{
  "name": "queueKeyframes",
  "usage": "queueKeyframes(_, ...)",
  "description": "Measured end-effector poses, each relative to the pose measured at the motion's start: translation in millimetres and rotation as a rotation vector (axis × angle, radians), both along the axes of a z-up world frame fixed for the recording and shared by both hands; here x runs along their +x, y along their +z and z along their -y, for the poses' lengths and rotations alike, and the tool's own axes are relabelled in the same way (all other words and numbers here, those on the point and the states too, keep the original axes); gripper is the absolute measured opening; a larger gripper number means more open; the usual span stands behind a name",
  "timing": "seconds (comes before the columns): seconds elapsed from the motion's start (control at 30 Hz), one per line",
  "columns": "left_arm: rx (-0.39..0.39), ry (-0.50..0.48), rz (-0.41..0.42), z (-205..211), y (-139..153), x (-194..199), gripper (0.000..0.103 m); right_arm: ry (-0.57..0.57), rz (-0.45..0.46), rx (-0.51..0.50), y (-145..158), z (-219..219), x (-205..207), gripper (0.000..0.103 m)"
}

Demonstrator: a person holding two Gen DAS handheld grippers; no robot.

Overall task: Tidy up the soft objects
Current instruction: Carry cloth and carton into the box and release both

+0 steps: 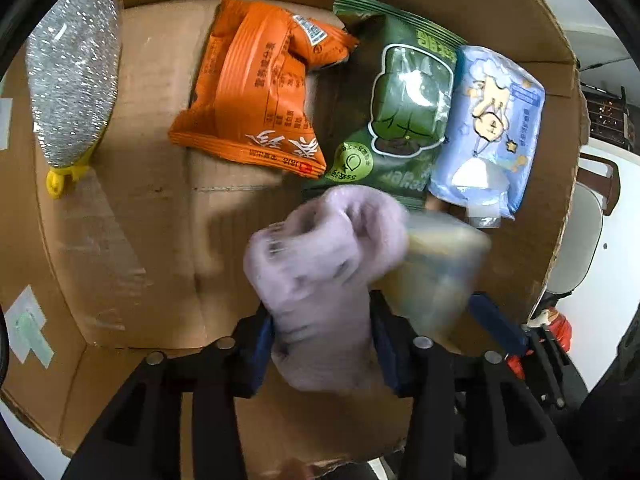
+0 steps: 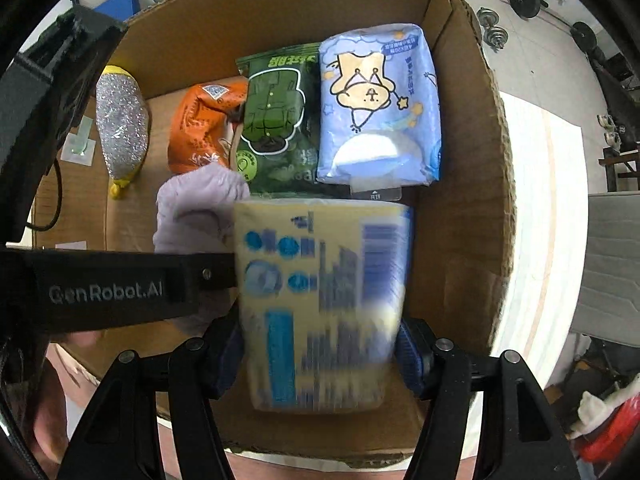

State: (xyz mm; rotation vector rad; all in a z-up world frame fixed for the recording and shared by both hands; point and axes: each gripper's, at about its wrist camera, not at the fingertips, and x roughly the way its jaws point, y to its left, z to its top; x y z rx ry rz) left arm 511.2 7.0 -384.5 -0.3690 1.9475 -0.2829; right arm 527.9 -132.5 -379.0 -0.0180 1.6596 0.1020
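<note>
Left gripper pinches the lilac sock; right gripper clamps the yellow pack. Each should lower fully inside the cardboard box before releasing, beside the green packet.

Beyond the box, the right wrist view shows a pale floor with dumbbells and a barbell lying on it, and a grey padded panel at the right edge. The left wrist view shows white walls and a brown chair back.
</note>
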Motion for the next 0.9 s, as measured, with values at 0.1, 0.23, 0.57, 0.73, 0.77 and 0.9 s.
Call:
queueKeyframes(0.1,0.060,-0.030,0.063,-2,16,-2,0.075,-0.004,0.010,-0.004,6,2,1,0.079)
queueKeyframes(0.23,0.131,-0.058,0.158,-5,49,0,0.091,-0.014,0.027,-0.004,19,8,1,0.081)
queueKeyframes(0.57,0.244,-0.062,0.336,-5,119,-11,0.100,-0.041,0.053,0.025,51,15,-15,0.103)
queueKeyframes(0.73,0.255,-0.050,0.391,-8,131,-34,0.101,-0.046,0.094,0.021,63,11,-25,0.103)
queueKeyframes(0.77,0.260,-0.048,0.401,-11,130,-38,0.101,-0.046,0.100,0.022,66,11,-27,0.103)
queueKeyframes(0.9,0.261,-0.038,0.430,-14,139,-49,0.101,-0.055,0.121,0.038,75,10,-35,0.103)
